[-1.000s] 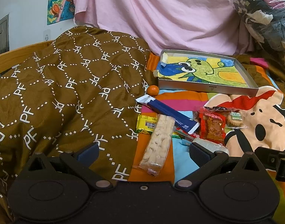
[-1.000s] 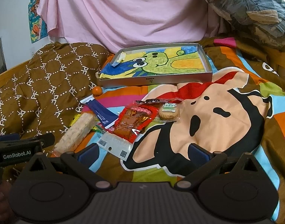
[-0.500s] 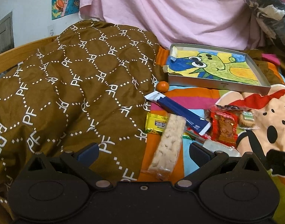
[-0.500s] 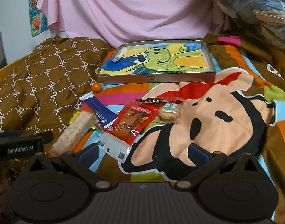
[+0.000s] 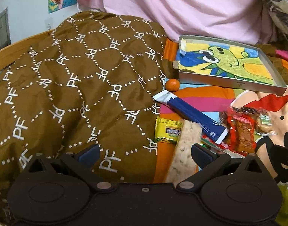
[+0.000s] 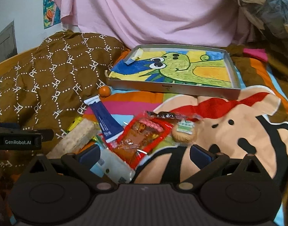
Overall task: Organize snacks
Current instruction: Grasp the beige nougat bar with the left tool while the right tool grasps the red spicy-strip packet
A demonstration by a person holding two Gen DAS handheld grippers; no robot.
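Note:
Snacks lie in a heap on the cartoon bedspread: a pale rice bar (image 5: 183, 150) (image 6: 76, 139), a long blue packet (image 5: 191, 114) (image 6: 104, 120), a yellow packet (image 5: 167, 130), a red packet (image 5: 242, 131) (image 6: 144, 133), a wrapped biscuit (image 6: 184, 131) and a small orange (image 5: 172, 84) (image 6: 104, 91). A grey tray with a dinosaur picture (image 5: 230, 82) (image 6: 172, 89) stands behind them. My left gripper (image 5: 145, 153) is open, its right finger beside the rice bar. My right gripper (image 6: 144, 153) is open just before the red packet and a white packet (image 6: 113, 166).
A brown patterned quilt (image 5: 72, 86) is bunched up to the left of the snacks. A pink sheet (image 6: 153, 13) hangs behind the tray. Bagged bedding (image 6: 272, 9) is piled at the back right. The left gripper's body (image 6: 17, 141) shows at the right wrist view's left edge.
Both grippers have moved forward and lower toward the snack heap. The left one now has the rice bar by its right finger. The snacks have not moved.

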